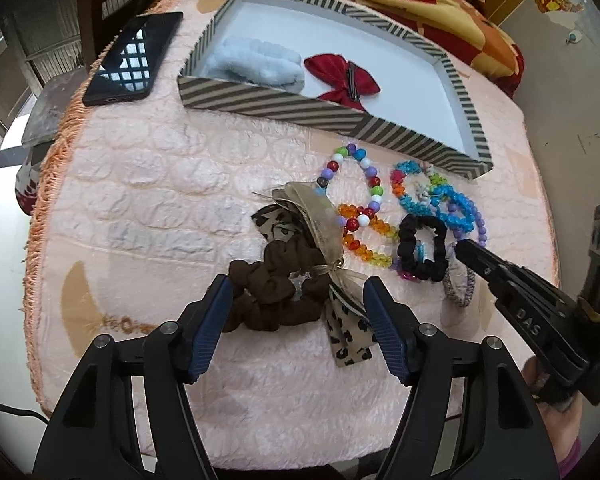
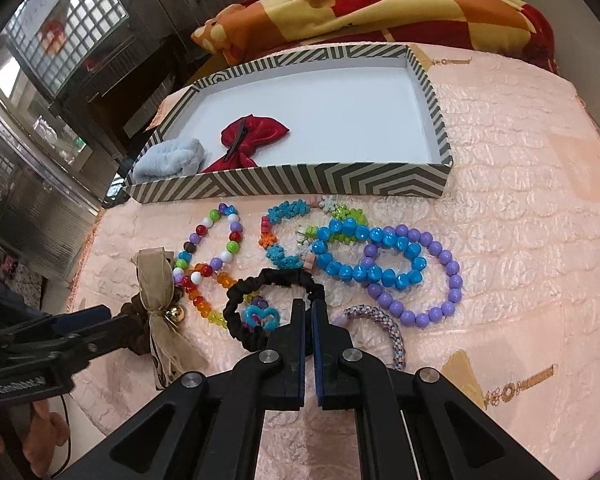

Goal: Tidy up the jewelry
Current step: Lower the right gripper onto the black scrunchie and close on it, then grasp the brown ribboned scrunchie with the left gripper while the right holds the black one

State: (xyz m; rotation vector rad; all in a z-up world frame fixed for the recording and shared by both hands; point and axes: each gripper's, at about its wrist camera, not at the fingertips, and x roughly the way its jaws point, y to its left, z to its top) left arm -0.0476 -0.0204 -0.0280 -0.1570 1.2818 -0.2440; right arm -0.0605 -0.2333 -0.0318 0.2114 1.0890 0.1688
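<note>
Jewelry lies loose on the pink cloth (image 1: 148, 208) before the striped box (image 2: 284, 190). Your left gripper (image 1: 298, 292) spreads wide around the brown scrunchie (image 1: 268, 284); your right gripper (image 2: 307, 309) is clamped on the black scrunchie (image 2: 260, 280).

Bow (image 2: 247, 143) & cloth (image 2: 171, 158) in box (image 2: 300, 186); bracelets (image 2: 388, 256) just before it.

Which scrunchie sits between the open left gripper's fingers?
The brown scrunchie, tied with a tan bow, lies between the left gripper fingers. The black scrunchie lies by the shut right gripper.
</note>
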